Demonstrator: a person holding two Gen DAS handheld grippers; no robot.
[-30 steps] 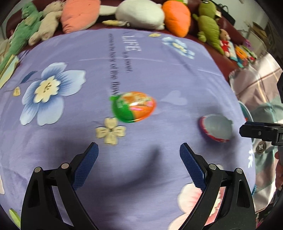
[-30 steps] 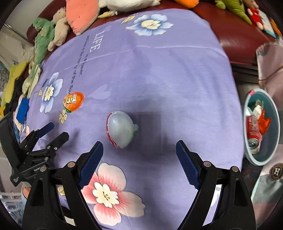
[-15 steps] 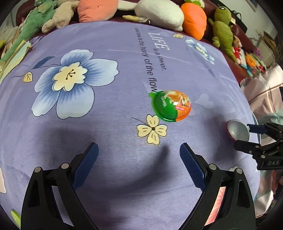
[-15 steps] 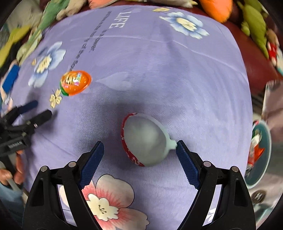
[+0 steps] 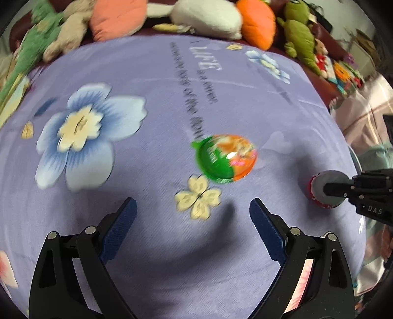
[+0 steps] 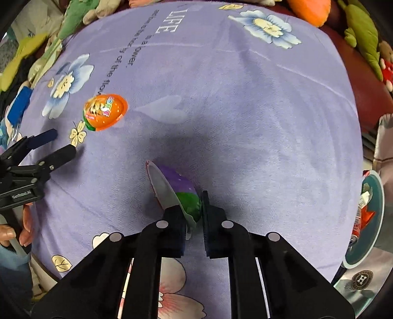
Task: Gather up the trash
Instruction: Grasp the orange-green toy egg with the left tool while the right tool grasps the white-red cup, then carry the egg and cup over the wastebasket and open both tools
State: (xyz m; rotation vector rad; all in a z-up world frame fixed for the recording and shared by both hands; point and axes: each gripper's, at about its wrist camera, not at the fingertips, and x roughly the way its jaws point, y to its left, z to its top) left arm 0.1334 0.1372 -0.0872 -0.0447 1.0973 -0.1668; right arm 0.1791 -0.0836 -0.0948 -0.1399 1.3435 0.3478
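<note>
So the right gripper [image 6: 194, 208] pinches the empty jelly cup [image 6: 172, 189]; the spread left gripper [image 5: 192, 216] hangs near the orange-green jelly cup [image 5: 224, 158]. Bin [image 6: 375, 220] at right holds trash.

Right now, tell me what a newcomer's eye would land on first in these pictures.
First, the right gripper, shut on a silver-lidded jelly cup near the front of the purple flowered blanket. Next, the bright orange-and-green jelly cup lying loose ahead of the open left gripper, beside a printed cream flower. Along the far edge sits a row of plush toys, and a teal bin with trash stands off the blanket's right side.
</note>
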